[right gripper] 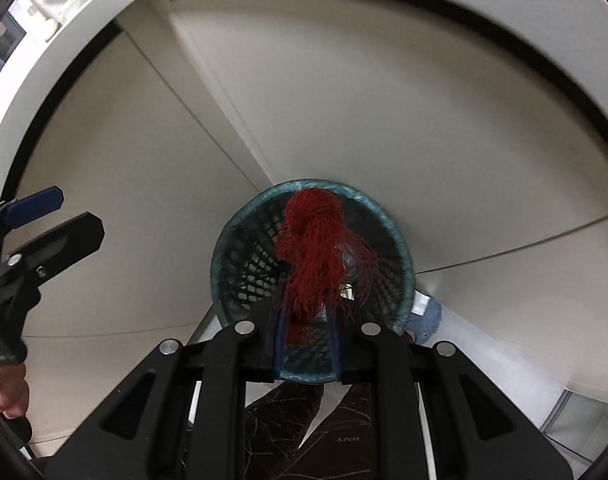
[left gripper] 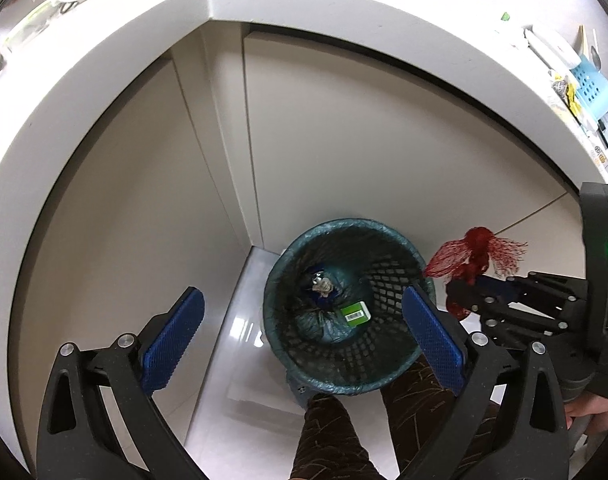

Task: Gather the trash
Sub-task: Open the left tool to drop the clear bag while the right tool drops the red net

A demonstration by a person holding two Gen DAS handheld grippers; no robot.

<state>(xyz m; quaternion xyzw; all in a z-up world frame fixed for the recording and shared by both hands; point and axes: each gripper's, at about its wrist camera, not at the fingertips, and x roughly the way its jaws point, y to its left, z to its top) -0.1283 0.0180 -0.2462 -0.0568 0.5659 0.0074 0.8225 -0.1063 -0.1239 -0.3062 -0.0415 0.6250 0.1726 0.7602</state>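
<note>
A round mesh trash bin [left gripper: 346, 378] lined with a teal bag stands on the floor in the corner under the counter. Inside lie a green-and-white carton [left gripper: 356, 313] and a crumpled wrapper [left gripper: 322, 286]. My left gripper [left gripper: 304, 340] hangs wide open above the bin with nothing between its blue pads [left gripper: 172, 340]. My right gripper [right gripper: 306, 332] is shut on a bunched red mesh net bag [right gripper: 314, 256] and holds it over the bin [right gripper: 404, 276]. From the left wrist view the red net [left gripper: 470, 258] hangs at the bin's right rim.
White cabinet doors [left gripper: 344, 140] and the curved counter edge [left gripper: 104, 76] wall in the corner. The counter holds a blue basket [left gripper: 592, 84] and other clutter. A person's dark patterned trouser legs [left gripper: 332, 436] stand just in front of the bin.
</note>
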